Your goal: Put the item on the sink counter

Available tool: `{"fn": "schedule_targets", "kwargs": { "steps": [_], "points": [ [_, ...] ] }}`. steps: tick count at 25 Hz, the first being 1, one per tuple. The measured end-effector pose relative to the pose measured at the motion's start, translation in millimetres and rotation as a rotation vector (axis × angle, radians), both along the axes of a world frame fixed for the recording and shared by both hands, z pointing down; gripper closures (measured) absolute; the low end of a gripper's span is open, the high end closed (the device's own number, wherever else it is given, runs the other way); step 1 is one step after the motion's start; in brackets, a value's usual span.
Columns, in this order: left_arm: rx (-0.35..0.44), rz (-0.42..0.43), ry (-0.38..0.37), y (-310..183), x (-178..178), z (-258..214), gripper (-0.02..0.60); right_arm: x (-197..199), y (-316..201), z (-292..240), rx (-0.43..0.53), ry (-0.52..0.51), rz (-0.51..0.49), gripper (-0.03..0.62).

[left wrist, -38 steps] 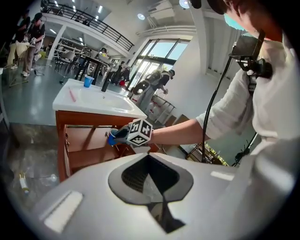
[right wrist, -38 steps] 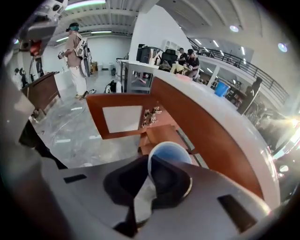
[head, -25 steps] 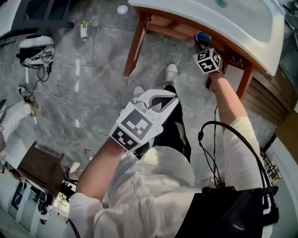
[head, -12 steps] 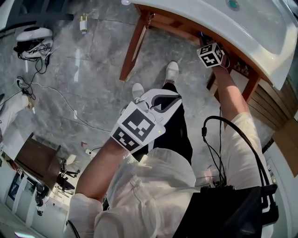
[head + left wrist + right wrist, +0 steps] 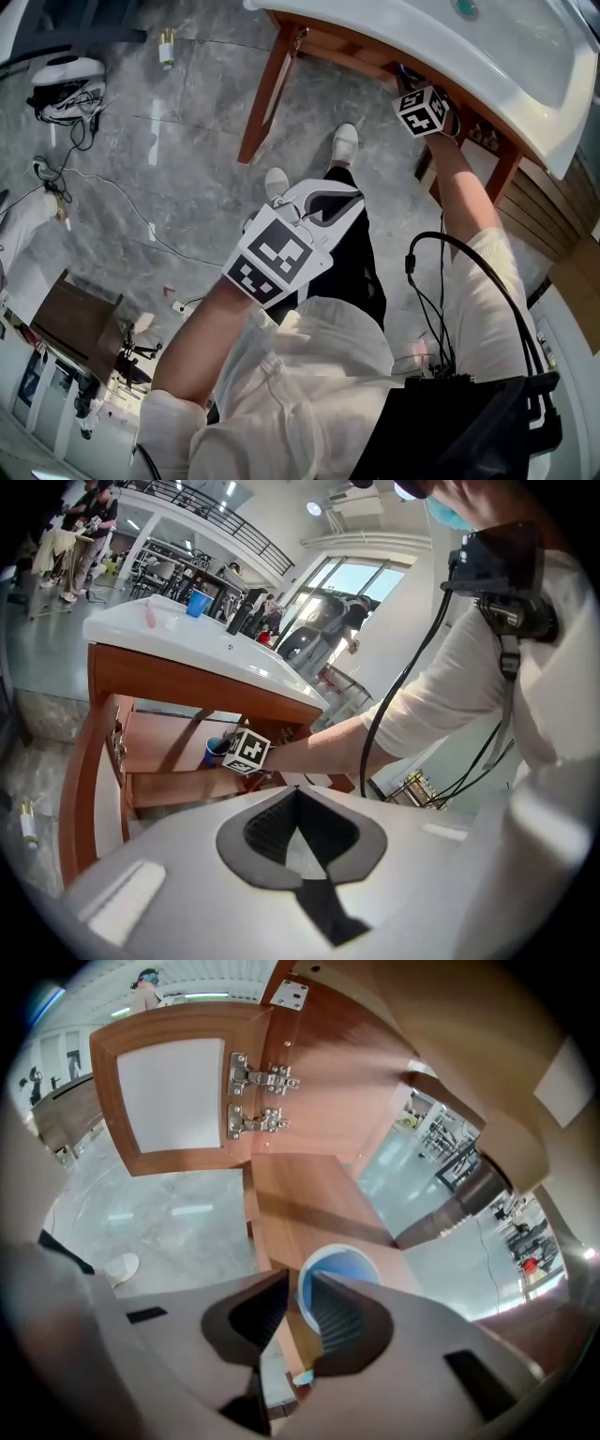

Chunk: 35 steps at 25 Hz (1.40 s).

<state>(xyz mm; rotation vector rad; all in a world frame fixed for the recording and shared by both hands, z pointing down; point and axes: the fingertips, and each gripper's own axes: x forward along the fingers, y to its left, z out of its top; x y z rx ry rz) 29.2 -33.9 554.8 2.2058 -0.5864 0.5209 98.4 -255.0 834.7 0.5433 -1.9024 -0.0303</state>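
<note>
A blue cup stands on the wooden shelf under the white sink counter. My right gripper reaches in under the counter. Its jaws are opening, with the cup's near rim in the gap between them and the pads not pressing on it. In the head view only its marker cube shows at the counter's edge, and the cup is hidden. The left gripper view shows the same cup beside that cube. My left gripper hangs shut and empty in front of my body.
An open cabinet door with metal hinges stands left of the shelf. A grey drain pipe runs at the right. Wooden legs carry the counter. Another blue cup sits on top. Cables lie on the marble floor.
My right gripper has pushed further in under the counter, and the blue cup seen beside it a second ago is now hidden in the head view. The left gripper has stayed put.
</note>
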Motion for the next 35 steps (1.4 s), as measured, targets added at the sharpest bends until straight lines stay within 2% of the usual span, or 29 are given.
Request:
{"fn": "schedule_targets", "kwargs": {
  "steps": [8,12,18,22,25,31,35],
  "points": [
    [0.018,0.035,0.0,8.2,3.3,-10.4,0.577,2.7,9.6,-36.1,0.103,-0.035,0.033,0.517],
    [0.033,0.052,0.005,12.8,4.1,-21.0,0.577,4.4,26.5,-58.2,0.119,-0.071,0.073,0.517],
    [0.063,0.082,0.032,26.4,1.2,-51.9,0.577,1.3,75.1,-112.8,0.057,-0.179,0.159,0.547],
    [0.095,0.115,0.058,42.5,-1.3,-81.8,0.577,-8.2,110.8,-166.5,-0.035,-0.318,0.255,0.58],
    [0.117,0.134,0.064,66.1,-3.0,-108.5,0.577,-12.5,147.0,-218.9,-0.065,-0.399,0.308,0.588],
    [0.172,0.189,0.054,95.0,-18.0,-152.8,0.577,-23.6,197.8,-312.6,-0.08,-0.516,0.405,0.588],
    [0.194,0.214,0.044,111.7,-24.9,-176.4,0.577,-31.3,234.5,-355.0,-0.109,-0.536,0.41,0.588]
  ]
}}
